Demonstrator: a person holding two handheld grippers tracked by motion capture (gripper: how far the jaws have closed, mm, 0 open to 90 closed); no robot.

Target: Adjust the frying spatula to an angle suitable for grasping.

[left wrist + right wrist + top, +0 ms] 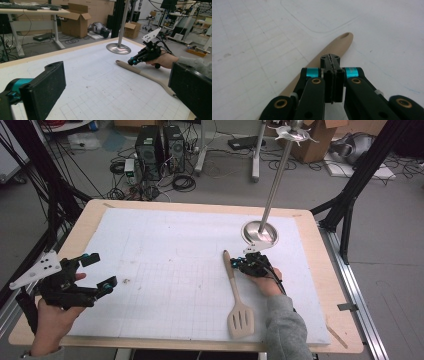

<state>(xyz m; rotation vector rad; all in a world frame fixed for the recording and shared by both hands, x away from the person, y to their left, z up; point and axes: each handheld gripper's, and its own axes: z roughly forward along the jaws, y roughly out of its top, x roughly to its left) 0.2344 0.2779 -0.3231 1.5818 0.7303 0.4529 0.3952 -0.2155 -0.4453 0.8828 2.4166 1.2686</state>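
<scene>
1. Hovering your right gripper (248, 263) with its jaws pressed together over the spatula (237, 296) handle risks nudging it sideways
2. Spread those jaws first, or you push rather than pinch
3. Your left gripper (96, 270) waits with jaws spread, holding nothing
4. Watch the steel stand (260, 232) just beyond
5. White gridded mat (165, 270) covers the wooden table (320, 250); cables and boxes clutter the floor behind
</scene>
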